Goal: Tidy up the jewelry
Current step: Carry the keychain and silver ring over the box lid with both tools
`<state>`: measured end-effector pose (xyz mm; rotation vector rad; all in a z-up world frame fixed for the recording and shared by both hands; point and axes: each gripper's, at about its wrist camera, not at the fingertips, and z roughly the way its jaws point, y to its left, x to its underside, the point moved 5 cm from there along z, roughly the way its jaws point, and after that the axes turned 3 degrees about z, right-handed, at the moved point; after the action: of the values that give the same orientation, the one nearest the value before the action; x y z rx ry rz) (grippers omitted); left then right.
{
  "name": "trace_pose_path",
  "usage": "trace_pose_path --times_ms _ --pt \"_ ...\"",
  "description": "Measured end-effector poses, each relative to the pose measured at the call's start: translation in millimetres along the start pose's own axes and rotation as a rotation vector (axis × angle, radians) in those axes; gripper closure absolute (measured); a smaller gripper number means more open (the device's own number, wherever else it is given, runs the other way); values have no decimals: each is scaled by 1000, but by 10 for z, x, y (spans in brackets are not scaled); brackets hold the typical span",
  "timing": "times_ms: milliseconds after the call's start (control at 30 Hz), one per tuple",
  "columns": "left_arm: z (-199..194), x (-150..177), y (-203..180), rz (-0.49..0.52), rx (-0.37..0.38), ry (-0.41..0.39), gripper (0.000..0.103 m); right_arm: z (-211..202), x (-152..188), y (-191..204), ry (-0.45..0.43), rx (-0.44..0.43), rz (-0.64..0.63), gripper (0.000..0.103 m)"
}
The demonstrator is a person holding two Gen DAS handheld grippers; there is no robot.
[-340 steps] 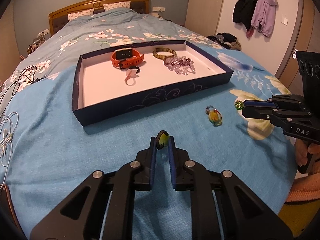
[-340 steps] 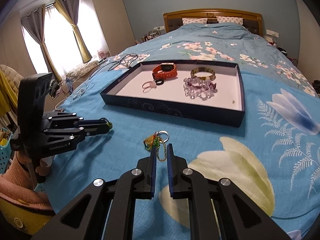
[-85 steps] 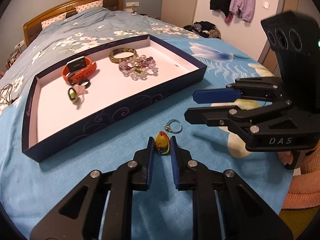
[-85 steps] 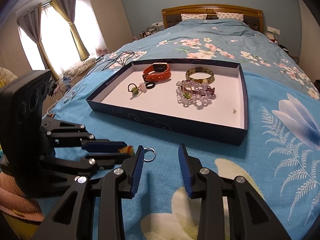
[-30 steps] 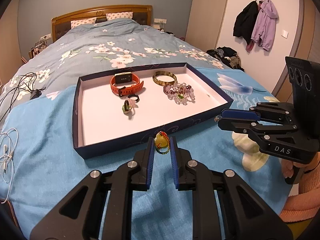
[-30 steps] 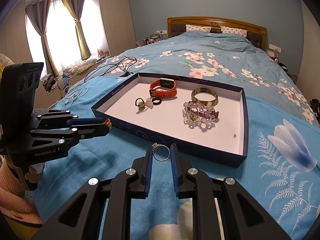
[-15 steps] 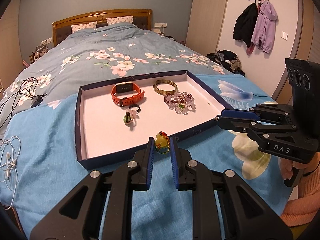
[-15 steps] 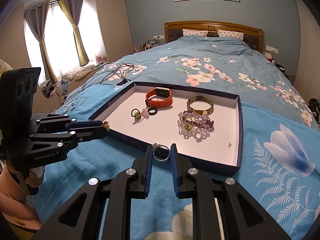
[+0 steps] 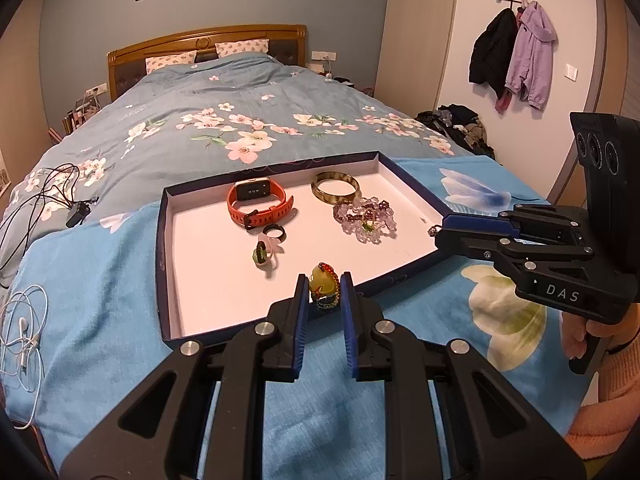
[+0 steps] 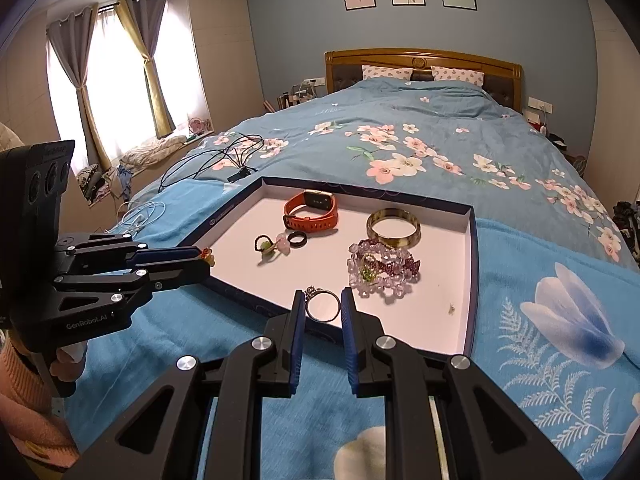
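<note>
My left gripper [image 9: 324,290] is shut on a yellow-green charm with a red bead string [image 9: 323,282], held over the near edge of the dark blue tray [image 9: 164,280]. My right gripper [image 10: 322,307] is shut on a silver ring [image 10: 322,305], also above the tray's [image 10: 474,280] near edge. Inside the tray lie an orange watch [image 9: 258,202], a gold bangle [image 9: 335,193], a purple bead bracelet [image 9: 366,220], a black ring [image 9: 277,233] and a green-stone ring [image 9: 262,256]. Each gripper shows in the other's view: the right gripper [image 9: 434,231] and the left gripper [image 10: 206,257].
The tray rests on a blue floral bedspread [image 9: 100,320]. White earphones [image 9: 24,332] and black cables [image 9: 52,192] lie on the bed's left side. A person's hand in a pink sleeve [image 9: 600,364] grips the right handle. Coats [image 9: 516,52] hang on the far wall.
Both grippers have crept forward and a little higher over the tray's near edge, each still holding its piece; the headboard and wall pictures show more now.
</note>
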<state>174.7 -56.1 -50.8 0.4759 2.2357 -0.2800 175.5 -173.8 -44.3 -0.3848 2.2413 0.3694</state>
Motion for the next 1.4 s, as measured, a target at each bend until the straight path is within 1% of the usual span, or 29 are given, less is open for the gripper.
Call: trace_pose_path --times_ms 1400 --pt "100 -141 91 8 -29 -4 87 132 -95 -85 3 6 7 87"
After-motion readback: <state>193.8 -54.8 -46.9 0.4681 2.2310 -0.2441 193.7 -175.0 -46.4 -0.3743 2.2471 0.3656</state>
